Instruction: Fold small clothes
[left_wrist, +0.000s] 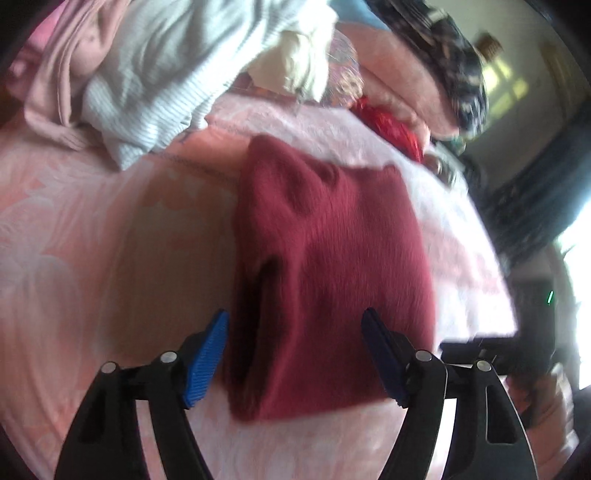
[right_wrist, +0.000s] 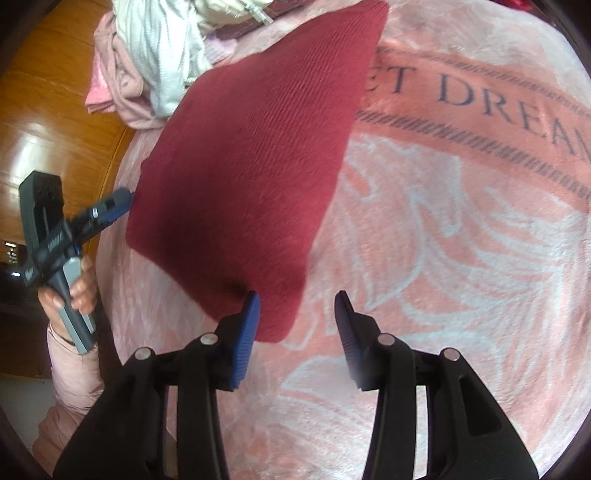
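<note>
A dark red knitted garment (left_wrist: 325, 240) lies folded into a rough rectangle on the pink blanket (left_wrist: 92, 229). In the left wrist view my left gripper (left_wrist: 294, 321) hovers over the garment's near edge, jaws wide apart, and the blue pads (left_wrist: 207, 362) do not touch the cloth. From the right wrist view the same garment (right_wrist: 251, 155) lies flat, and its near corner sits between the fingers of my right gripper (right_wrist: 297, 299), which stands open without pinching it. A hand holds the left gripper (right_wrist: 110, 206) at the garment's left edge.
A heap of other clothes, white ribbed (left_wrist: 159, 74) and pale pink (left_wrist: 55, 74), lies at the blanket's far side. A bright red item (left_wrist: 391, 129) and patterned bedding (left_wrist: 450, 66) sit at the far right. A wooden floor (right_wrist: 55, 110) lies beyond the bed's left edge.
</note>
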